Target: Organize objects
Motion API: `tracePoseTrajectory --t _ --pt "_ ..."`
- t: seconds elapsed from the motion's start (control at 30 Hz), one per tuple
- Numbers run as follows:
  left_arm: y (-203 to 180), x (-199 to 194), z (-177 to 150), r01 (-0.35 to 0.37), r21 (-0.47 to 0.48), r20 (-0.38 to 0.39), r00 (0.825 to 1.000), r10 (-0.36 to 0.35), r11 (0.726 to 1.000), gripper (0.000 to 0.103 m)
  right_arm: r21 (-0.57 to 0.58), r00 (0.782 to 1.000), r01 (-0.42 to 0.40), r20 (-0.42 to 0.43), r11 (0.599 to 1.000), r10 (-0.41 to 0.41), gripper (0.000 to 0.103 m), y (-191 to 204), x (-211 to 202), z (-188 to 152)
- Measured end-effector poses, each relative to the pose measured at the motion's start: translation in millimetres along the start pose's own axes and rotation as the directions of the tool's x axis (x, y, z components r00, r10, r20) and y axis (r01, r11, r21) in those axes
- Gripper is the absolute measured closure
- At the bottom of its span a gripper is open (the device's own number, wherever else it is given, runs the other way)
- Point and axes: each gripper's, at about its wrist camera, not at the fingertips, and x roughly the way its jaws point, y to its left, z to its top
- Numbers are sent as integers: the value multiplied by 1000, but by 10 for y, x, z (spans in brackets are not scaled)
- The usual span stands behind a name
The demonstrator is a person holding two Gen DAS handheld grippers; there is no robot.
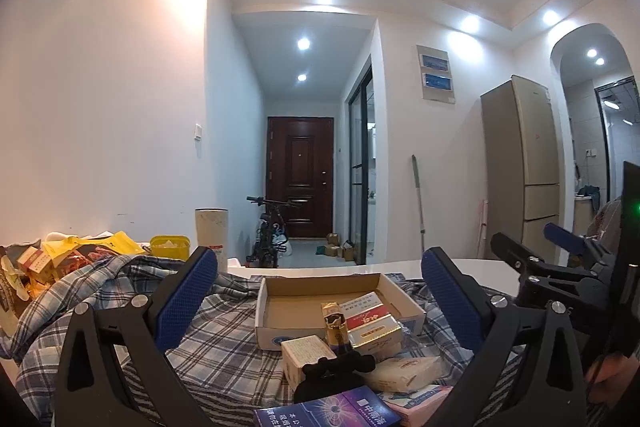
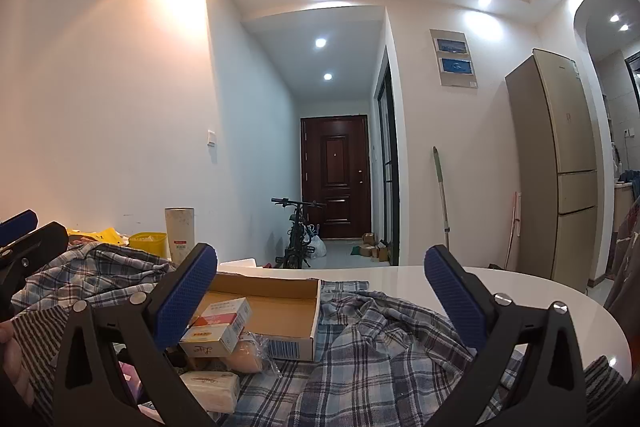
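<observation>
My left gripper (image 1: 320,291) is held level and open, nothing between its blue pads. Beyond it a shallow cardboard box (image 1: 296,307) lies on a plaid shirt (image 1: 224,343); a red-and-white carton (image 1: 366,311) and a gold carton (image 1: 376,337) sit at its near right corner. In front lie a beige box (image 1: 304,351), a tissue pack (image 1: 404,373) and a purple box (image 1: 328,407). My right gripper (image 2: 320,291) is open too, empty, over the shirt (image 2: 380,339) to the right of the box (image 2: 276,307). Each gripper shows at the other view's edge, right (image 1: 524,235) and left (image 2: 48,225).
A yellow tub (image 1: 170,247) and a white cylinder (image 1: 212,231) stand at the back left beside a heap of packets (image 1: 40,263). The white table (image 2: 440,279) curves off to the right. A fridge (image 2: 560,167) and a hallway with a bicycle (image 2: 298,235) lie beyond.
</observation>
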Motion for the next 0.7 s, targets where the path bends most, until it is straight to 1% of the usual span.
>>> tracePoseTrajectory --t 0.17,0.27,0.37,0.47,0.53,0.7 --pt "2 2 -3 -3 -8 -2 1000 3 1000 0 14 1000 -4 -21 1000 4 0 -31 50 -18" --pt "-8 28 -9 -14 -3 -17 1000 14 1000 0 14 1000 -4 -17 1000 4 0 -24 32 -29" --pt "-29 22 -9 -17 3 -15 1000 17 1000 0 12 1000 -3 -13 1000 4 0 -13 16 -34" --pt "-36 -7 -6 -53 9 -1 999 53 999 0 12 1000 -4 -10 1000 5 0 -5 14 -29" --pt "-17 -15 -6 -60 1 2 998 60 998 0 12 1000 -5 -3 1000 5 0 0 -2 -28" --pt "11 27 -4 -67 -7 -23 998 67 998 0 10 1000 -7 0 1000 7 0 -5 -7 -22"
